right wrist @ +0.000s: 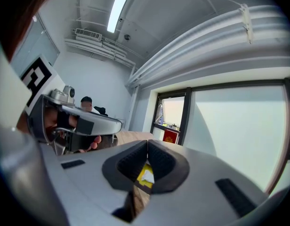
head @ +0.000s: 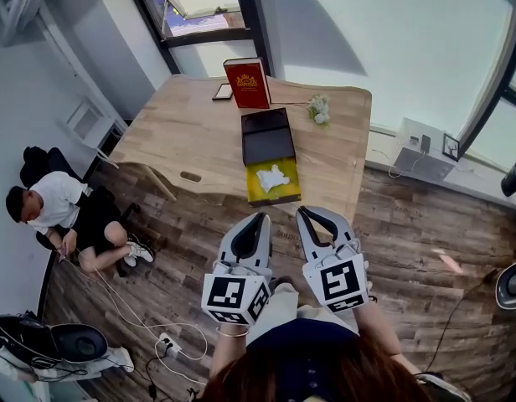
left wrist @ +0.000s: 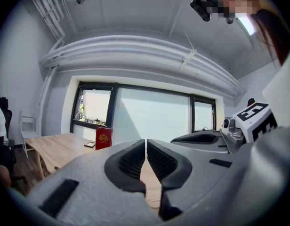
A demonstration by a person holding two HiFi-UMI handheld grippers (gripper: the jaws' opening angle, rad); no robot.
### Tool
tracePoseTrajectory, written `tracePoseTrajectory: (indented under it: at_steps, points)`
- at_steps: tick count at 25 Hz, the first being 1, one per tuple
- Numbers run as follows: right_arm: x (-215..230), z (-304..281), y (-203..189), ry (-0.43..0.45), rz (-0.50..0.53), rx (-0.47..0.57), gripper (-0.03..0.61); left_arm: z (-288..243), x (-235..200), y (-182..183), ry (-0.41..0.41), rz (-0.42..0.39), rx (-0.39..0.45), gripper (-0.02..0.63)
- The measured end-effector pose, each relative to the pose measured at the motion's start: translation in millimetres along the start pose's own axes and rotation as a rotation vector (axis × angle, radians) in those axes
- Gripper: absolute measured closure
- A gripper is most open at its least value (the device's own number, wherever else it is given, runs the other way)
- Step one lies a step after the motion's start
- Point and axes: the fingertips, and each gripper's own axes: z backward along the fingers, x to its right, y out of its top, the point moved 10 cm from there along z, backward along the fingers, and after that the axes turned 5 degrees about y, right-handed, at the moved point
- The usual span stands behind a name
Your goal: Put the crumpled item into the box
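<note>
**Crumpled item** (head: pixel 272 177): white, creased into a loose wad. It lies inside the box (head: pixel 275 198), on the yellow lining, at the centre of the head view. Nothing is holding it.

**Box:** shallow and rectangular, with a yellow interior. Its black lid (head: pixel 268 136) is folded back flat behind it, toward the top of the frame. The box sits at the near edge of the table (head: pixel 187 132).

**Left gripper** (head: pixel 256 224): held in the lower centre, above the floor and short of the table edge. Its jaws are pressed together with nothing between them. It points toward the box and is clear of it.

**Right gripper** (head: pixel 308 220): just beside the left one and parallel to it. Its jaws likewise meet, empty. In its own view a strip of the yellow lining shows below the tips.

**Table:** pale wood. Toward the top of the frame it carries an upright red book (head: pixel 247 83), a small dark flat thing (head: pixel 223 92) left of the book, and a white flower sprig (head: pixel 319 109) to the right.

**Room:** wood-plank floor (head: pixel 400 241), with large windows along the top and right. A person (head: pixel 65 216) sits on the floor at the left edge. A power strip (head: pixel 168 344) with trailing cables lies at lower left.
</note>
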Motion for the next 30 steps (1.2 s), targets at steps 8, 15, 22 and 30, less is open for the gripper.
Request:
tracePoseTrajectory:
  at_steps: [8, 15, 22, 30]
  points:
    - [-6.9, 20.2, 3.8, -0.007, -0.001, 0.033, 0.552, 17.6, 9.4, -1.6, 0.005, -0.008, -0.015, 0.578]
    - [-15.1, 24.2, 8.7, -0.019, -0.006, 0.039, 0.552, 28.8, 6.4, -2.2, -0.001, -0.013, -0.024, 0.578]
    - [-24.8, 15.6, 18.5, -0.029, 0.007, 0.024, 0.552, 33.3, -3.2, 2.0, -0.027, -0.018, -0.024, 0.579]
    - [-36.7, 3.0, 25.7, -0.040, 0.019, 0.032, 0.552, 33.8, -20.6, 3.7, -0.047, -0.011, -0.016, 0.578]
